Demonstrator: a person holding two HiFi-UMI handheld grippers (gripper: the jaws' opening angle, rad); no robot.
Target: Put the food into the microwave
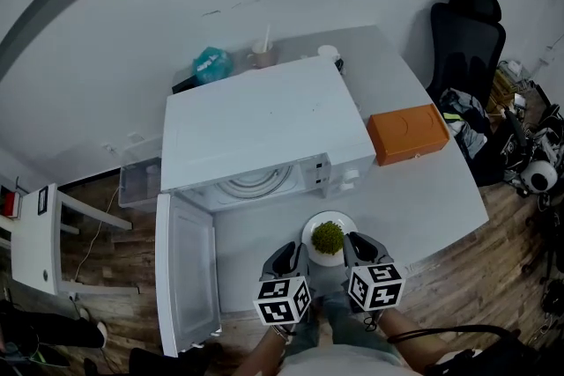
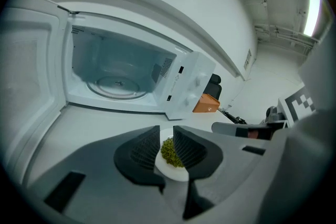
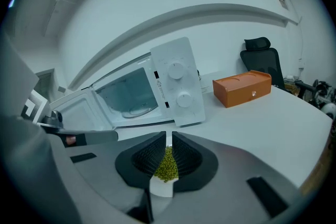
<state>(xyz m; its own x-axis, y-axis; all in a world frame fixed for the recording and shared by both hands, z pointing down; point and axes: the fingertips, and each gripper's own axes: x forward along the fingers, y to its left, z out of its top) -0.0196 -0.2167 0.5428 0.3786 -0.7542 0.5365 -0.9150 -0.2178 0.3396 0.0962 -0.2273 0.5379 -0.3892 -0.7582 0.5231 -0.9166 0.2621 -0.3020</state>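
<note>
A white plate (image 1: pixel 314 227) with a heap of green food (image 1: pixel 328 237) is over the table just in front of the white microwave (image 1: pixel 264 123). The microwave door (image 1: pixel 185 269) hangs open to the left, and the glass turntable (image 1: pixel 256 183) inside is bare. My left gripper (image 1: pixel 298 253) is shut on the plate's left rim and my right gripper (image 1: pixel 352 246) on its right rim. In the left gripper view the jaws (image 2: pixel 167 140) pinch the plate (image 2: pixel 173 171) beside the food (image 2: pixel 170 152). The right gripper (image 3: pixel 169 148) view shows the same grip on the plate (image 3: pixel 160 186).
An orange box (image 1: pixel 408 133) lies on the grey table (image 1: pixel 441 207) to the right of the microwave. A teal bag (image 1: pixel 212 64) and a cup (image 1: pixel 262 55) stand behind it. A black office chair (image 1: pixel 465 40) is at the far right, and a white stand (image 1: pixel 35 238) at the left.
</note>
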